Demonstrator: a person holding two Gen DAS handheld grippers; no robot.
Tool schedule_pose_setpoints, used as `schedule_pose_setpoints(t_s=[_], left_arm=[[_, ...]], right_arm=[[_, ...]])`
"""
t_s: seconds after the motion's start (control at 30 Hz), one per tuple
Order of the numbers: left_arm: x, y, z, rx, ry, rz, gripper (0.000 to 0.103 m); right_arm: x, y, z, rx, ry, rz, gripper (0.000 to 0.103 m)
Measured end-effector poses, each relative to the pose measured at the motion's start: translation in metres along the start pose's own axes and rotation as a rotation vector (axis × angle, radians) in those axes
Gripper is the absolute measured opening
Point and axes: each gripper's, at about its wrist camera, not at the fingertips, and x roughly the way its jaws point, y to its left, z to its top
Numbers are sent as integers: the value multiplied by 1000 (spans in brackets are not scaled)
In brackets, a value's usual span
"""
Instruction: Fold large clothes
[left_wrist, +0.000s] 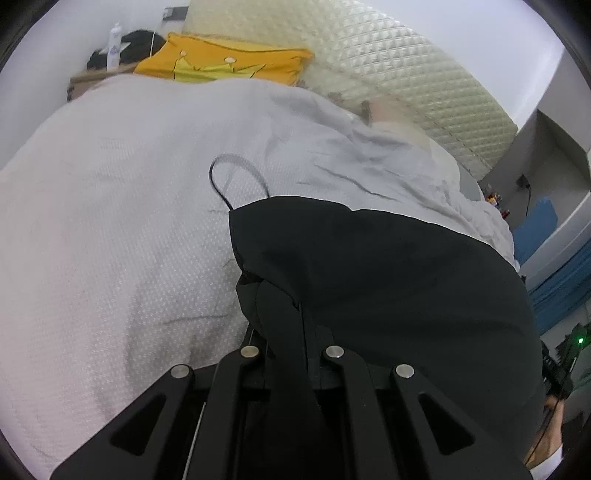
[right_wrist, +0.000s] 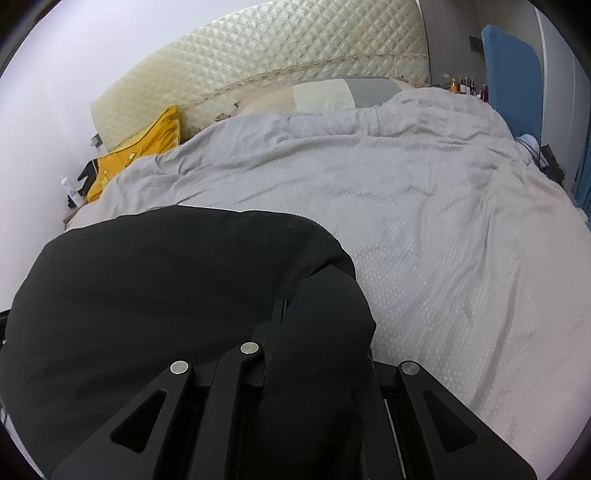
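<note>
Home bedroom, bed (right_wrist: 406, 192), quilted headboard (right_wrist: 258, 55), yellow pillow (left_wrist: 221, 64)

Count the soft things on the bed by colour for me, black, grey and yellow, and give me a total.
Black: 1, the black garment, pinched at each side by the left gripper and the right gripper.
Grey: 1, the grey bedspread.
Yellow: 1, the yellow pillow.
Total: 3

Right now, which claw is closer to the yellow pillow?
Left, I think. The yellow pillow lies up the bed on the left claw side. The right claw sits further across, and both are shut on the black garment.
</note>
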Motion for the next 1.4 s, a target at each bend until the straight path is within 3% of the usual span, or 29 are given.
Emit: schedule_pose_setpoints(t_s=[0.17, 0.27, 0.3, 0.33, 0.37, 0.4, 0.47, 0.53, 0.77, 1.03, 1.17, 1.4], left_arm=[[-21, -2, -1, 1, 4, 19, 8], [-34, -8, 3, -11, -4, 29, 14], [-42, -9, 3, -6, -5, 36, 26], [-50, -11, 2, 2, -7, 41, 47], [-63, -14, 1, 12, -26, 56, 59], [-78, -17, 0, 23, -58, 76, 77], [-107, -22, -1, 44, -119, 91, 82], [-138, -31, 0, 58, -156, 89, 82], [-253, -75, -8, 124, -288, 80, 82], [-364, -140, -58, 224, -385, 43, 82], [-394, -169, -89, 285, -432, 21, 82], [-418, -201, -150, 356, -499, 8, 82]], right_arm=[[-21, -5, -3, 51, 23, 51, 15], [-40, -3, -3, 64, 27, 82, 43], [-52, 0, -5, 63, 21, 93, 59], [-61, 3, -5, 58, 16, 98, 71], [-71, 7, -5, 50, 9, 97, 77], [-82, 11, -5, 40, -3, 92, 81], [-97, 17, -3, 25, -17, 83, 86], [-126, 27, 3, -4, -62, 50, 101], [-233, 63, 21, -81, -241, 36, 103], [-355, 104, 8, -141, -458, 82, 103], [-397, 117, -15, -148, -533, 108, 103], [-420, 132, -62, -172, -575, 147, 103]])
